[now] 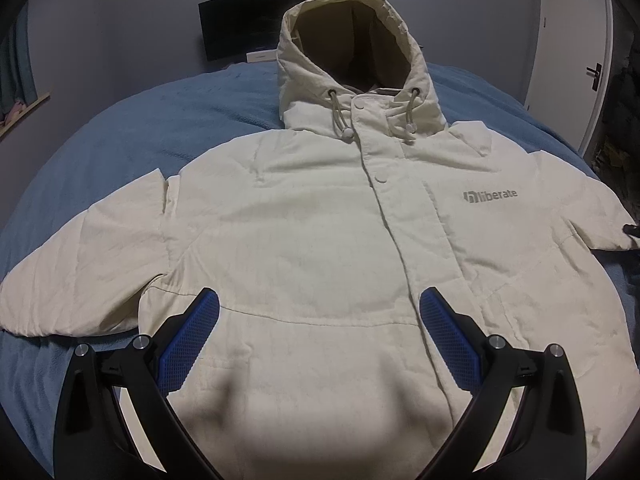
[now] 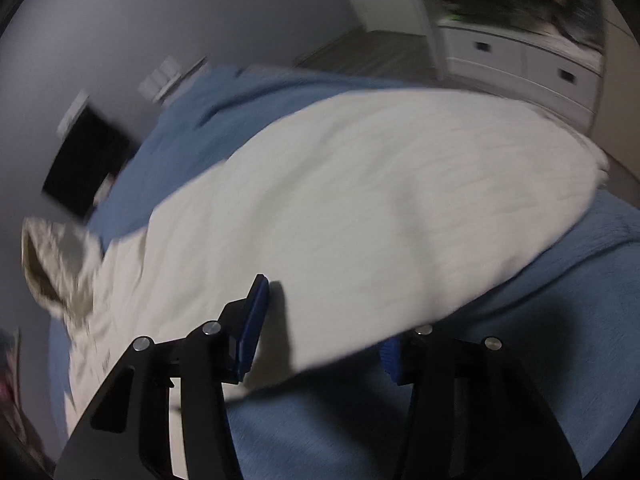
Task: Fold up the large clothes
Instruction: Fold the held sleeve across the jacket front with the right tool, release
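A cream hooded jacket (image 1: 320, 220) lies front up on a blue blanket (image 1: 160, 120), buttoned, its hood (image 1: 348, 40) standing at the far end and both sleeves spread sideways. My left gripper (image 1: 319, 294) hovers open over the jacket's lower front, with nothing between its blue pads (image 1: 188, 344). In the blurred right wrist view, one sleeve (image 2: 380, 180) crosses the picture. My right gripper (image 2: 326, 316) straddles the sleeve's near edge. One blue pad (image 2: 252, 320) is over the fabric and the other is mostly hidden under it. The fabric between them does not look pinched.
A dark screen (image 1: 256, 20) stands against the grey wall beyond the bed and shows in the right wrist view as a dark screen (image 2: 84, 168). A white door (image 1: 568, 40) is at the right. White drawers (image 2: 520, 60) stand past the bed's edge.
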Tool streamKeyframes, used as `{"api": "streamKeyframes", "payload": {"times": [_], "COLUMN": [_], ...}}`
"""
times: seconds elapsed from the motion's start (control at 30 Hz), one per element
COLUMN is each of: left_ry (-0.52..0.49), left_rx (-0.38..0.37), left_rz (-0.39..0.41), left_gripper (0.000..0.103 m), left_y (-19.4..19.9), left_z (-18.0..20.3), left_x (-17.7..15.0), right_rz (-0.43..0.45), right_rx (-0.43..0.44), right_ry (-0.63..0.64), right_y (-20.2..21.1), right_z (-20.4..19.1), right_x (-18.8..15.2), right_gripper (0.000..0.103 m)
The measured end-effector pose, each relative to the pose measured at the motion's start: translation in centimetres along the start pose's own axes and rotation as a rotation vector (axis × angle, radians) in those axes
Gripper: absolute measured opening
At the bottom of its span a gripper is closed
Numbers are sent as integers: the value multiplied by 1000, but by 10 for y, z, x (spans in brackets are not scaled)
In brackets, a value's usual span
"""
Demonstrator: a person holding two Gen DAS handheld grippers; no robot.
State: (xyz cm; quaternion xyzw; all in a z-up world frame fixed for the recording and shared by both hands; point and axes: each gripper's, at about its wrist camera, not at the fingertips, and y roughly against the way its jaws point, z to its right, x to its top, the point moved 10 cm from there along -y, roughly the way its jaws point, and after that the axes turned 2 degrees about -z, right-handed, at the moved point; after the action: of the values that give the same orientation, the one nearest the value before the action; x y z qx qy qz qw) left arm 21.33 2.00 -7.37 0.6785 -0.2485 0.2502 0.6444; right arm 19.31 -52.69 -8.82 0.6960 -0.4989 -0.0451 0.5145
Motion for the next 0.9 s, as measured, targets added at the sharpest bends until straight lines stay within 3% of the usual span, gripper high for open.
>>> {"api": "streamKeyframes", "payload": {"times": [0.07, 0.17, 0.27, 0.43, 0.53, 0.7, 0.9], "left_ry": [7, 16, 45, 51, 35, 58, 67], "left_rx": [12, 67, 51, 49, 71, 56, 49], "left_rz": [-1, -5, -23, -15, -9, -27, -26], "left_gripper": [97, 97, 97, 97, 97, 97, 97], "left_y": [-3, -7, -11, -9, -10, -15, -16], "left_z": [-5, -17, -23, -24, -27, -30, -32], "left_x": [0, -1, -2, 0, -1, -4, -5], "right_rz": [21, 67, 120, 259, 299, 304, 189], "right_rx": [17, 41, 43, 61, 126, 252, 335], "right_ry": [-27, -37, 6, 206, 306, 488, 636], "right_y": [2, 12, 33, 88, 119, 156, 139], "right_z": [6, 9, -2, -66, -116, -211, -290], "right_x": [9, 18, 25, 34, 27, -18, -97], "right_gripper": [44, 28, 22, 20, 20, 20, 20]}}
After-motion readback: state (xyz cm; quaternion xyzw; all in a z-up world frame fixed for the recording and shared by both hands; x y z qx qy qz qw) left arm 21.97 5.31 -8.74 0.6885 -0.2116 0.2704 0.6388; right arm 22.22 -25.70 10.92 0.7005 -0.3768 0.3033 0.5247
